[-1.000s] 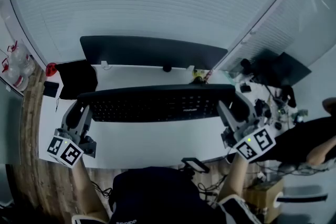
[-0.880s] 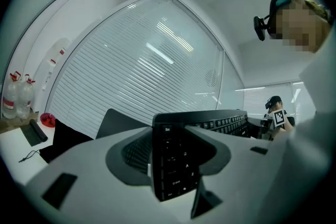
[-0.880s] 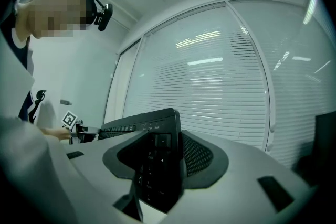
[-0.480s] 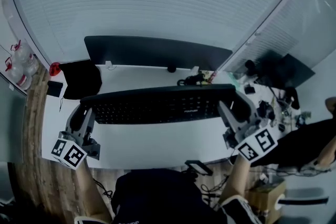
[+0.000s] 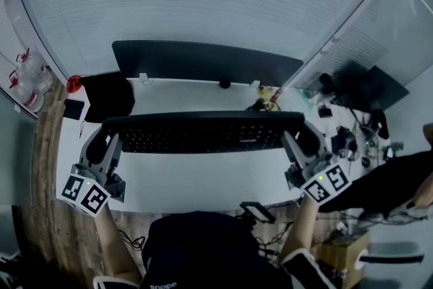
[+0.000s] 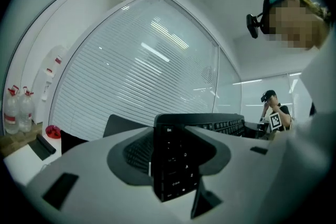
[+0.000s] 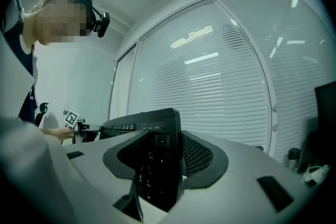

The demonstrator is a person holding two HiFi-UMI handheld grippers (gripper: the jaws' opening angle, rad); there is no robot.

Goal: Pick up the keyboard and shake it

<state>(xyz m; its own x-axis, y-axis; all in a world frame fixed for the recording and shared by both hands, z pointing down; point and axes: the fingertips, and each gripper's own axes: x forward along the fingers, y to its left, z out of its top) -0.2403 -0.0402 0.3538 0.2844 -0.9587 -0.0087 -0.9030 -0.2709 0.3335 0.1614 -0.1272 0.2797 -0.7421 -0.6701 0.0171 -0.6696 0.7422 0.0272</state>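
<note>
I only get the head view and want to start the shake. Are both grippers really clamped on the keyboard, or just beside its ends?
Observer: The left gripper is clamped on it. Its own view shows the Esc end of the keyboard standing edgewise between the jaws, with both closed against it.
Operator: And the right one?
Observer: The right gripper is the same. In its view the number-pad end sits pinched between its two jaws, with no gap on either side.
</note>
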